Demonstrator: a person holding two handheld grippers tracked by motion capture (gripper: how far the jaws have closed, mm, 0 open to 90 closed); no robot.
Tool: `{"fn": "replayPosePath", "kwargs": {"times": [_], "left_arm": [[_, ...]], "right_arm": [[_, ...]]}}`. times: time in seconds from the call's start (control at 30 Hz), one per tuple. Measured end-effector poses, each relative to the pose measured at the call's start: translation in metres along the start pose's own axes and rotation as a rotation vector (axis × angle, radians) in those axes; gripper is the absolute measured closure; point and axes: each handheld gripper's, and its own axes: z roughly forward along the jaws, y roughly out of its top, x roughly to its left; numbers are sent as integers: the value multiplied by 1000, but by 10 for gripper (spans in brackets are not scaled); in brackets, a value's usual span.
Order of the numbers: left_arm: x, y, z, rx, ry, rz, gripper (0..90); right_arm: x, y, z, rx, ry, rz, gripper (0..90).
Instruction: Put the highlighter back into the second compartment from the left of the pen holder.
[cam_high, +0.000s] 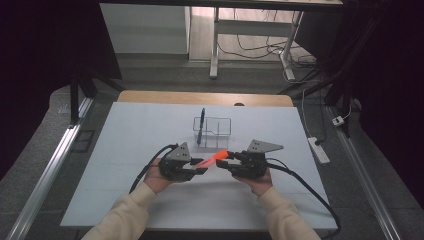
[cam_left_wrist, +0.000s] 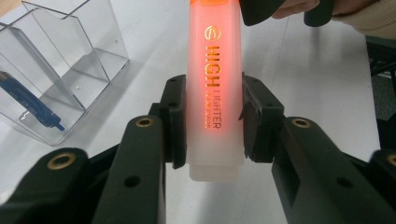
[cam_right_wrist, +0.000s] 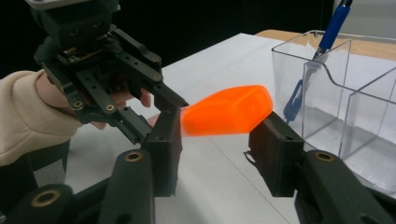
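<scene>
Two hand-held grippers meet over the middle of the white table top (cam_high: 125, 165) in the high view, joined by one orange highlighter pen with a pale translucent barrel and gold lettering (cam_high: 212, 159). At centre left of that view, the left gripper (cam_high: 199, 170) is clamped on the barrel of the pen; in the left gripper view both black pads (cam_left_wrist: 176, 122) press flat against the sides of the barrel, with the pale butt end of the pen (cam_left_wrist: 215, 93) just below the pads and the orange end pointing to the top of the frame. The pen hangs above the table surface, slanting up toward the right in the high view. At centre right, the right gripper (cam_high: 231, 161) stands at the orange cap end. In the right gripper view its jaws are partly spread around the orange cap (cam_right_wrist: 228, 111): the left pad (cam_right_wrist: 166, 144) is at the cap's base and the right pad is just beside its tip, but firm contact cannot be confirmed. Above the pen, toward the upper middle of the high view, stands a clear plastic divided organiser box (cam_high: 214, 131) holding an upright blue pen (cam_high: 200, 126) in its left compartment.
</scene>
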Motion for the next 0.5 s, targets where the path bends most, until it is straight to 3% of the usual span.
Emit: {"fn": "replayPosePath", "kwargs": {"times": [0.33, 0.5], "left_arm": [[-5, 0, 13, 41, 36, 24, 647], [-11, 2, 22, 71, 97, 57, 647]], "right_arm": [[-3, 0, 4, -19, 28, 40, 558], [-3, 0, 4, -31, 37, 45, 611]]}}
